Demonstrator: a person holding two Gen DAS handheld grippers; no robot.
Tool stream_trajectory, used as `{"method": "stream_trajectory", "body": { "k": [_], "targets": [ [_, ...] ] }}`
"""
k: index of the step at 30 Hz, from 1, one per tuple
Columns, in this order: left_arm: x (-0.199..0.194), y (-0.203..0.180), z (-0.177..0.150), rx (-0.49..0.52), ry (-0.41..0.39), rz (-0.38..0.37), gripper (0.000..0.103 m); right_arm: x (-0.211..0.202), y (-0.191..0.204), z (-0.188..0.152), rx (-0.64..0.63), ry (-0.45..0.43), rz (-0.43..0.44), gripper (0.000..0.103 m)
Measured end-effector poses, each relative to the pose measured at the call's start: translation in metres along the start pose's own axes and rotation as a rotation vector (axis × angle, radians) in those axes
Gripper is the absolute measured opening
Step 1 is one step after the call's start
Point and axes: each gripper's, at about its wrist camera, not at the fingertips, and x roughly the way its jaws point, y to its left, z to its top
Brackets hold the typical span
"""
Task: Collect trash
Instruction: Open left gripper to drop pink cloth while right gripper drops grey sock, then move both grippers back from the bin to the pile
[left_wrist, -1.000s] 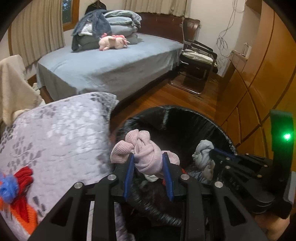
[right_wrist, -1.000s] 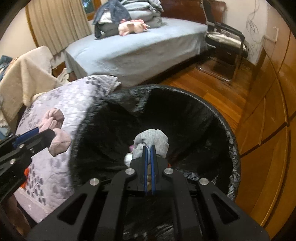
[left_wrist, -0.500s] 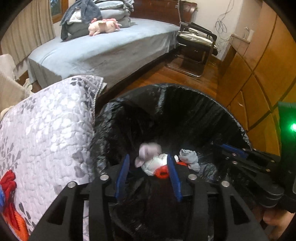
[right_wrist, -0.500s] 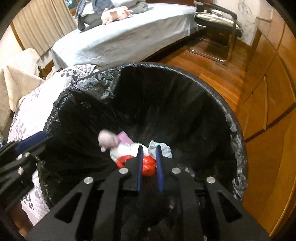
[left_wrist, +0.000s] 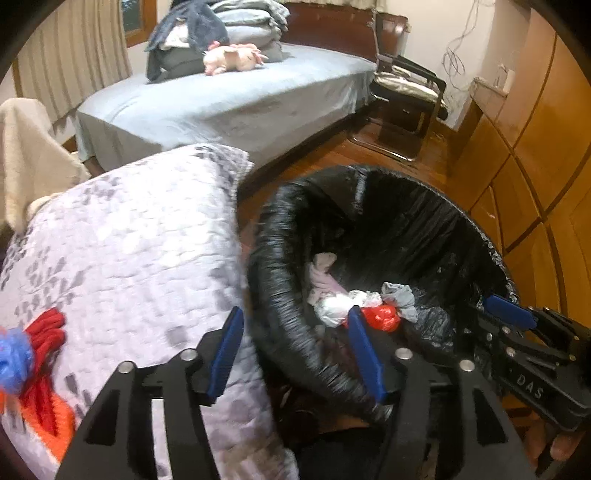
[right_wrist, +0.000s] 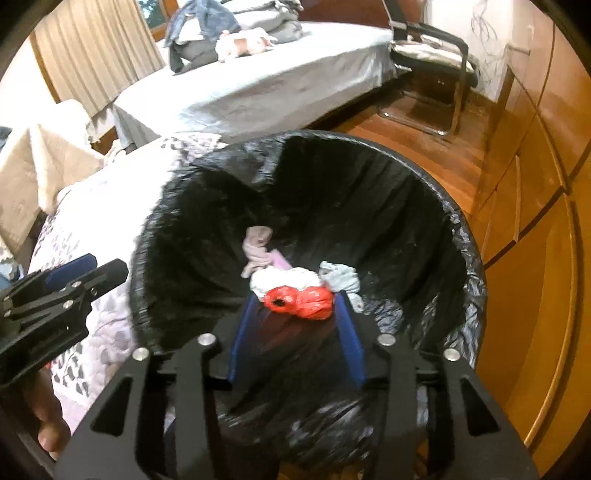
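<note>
The left gripper (left_wrist: 295, 354) has its fingers opening with nothing gripped; they straddle the near rim of the round bin lined with a black plastic bag (left_wrist: 273, 280). The right gripper (right_wrist: 295, 328) has its fingers opening too, empty, above the bin's mouth. A second ago each pinched a cloth bundle; now the pink knotted cloth (left_wrist: 323, 275) and the grey knotted cloth (left_wrist: 399, 297) lie at the bin's bottom beside a white crumpled bag (left_wrist: 336, 308) and a red crumpled bag (left_wrist: 382, 317). At nine o'clock a grey-patterned quilt (left_wrist: 129, 258) presses against the bin. At three o'clock wooden cabinet doors (left_wrist: 535, 166) stand near. Bare wooden floor (left_wrist: 325, 162) opens toward twelve o'clock, before the grey-sheeted bed (left_wrist: 229, 107).
</note>
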Motion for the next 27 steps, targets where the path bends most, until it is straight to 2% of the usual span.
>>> {"method": "stream_trajectory", "body": {
  "k": [5, 11, 16, 27],
  "targets": [
    [-0.036, 0.035, -0.017, -0.034, -0.038, 0.027, 0.068, -0.02, 0.034, -0.012, -0.027, -0.021, 0.024, 0.056],
    [-0.078, 0.083, -0.046, -0.045, -0.081, 0.099, 0.07, -0.022, 0.092, -0.024, -0.108, -0.002, 0.079, 0.056],
    [-0.109, 0.139, -0.071, -0.128, -0.099, 0.151, 0.071, -0.025, 0.142, -0.032, -0.148, -0.002, 0.132, 0.057],
    [-0.157, 0.263, -0.133, -0.244, -0.134, 0.328, 0.074, -0.025, 0.258, -0.051, -0.259, -0.004, 0.223, 0.057]
  ]
}}
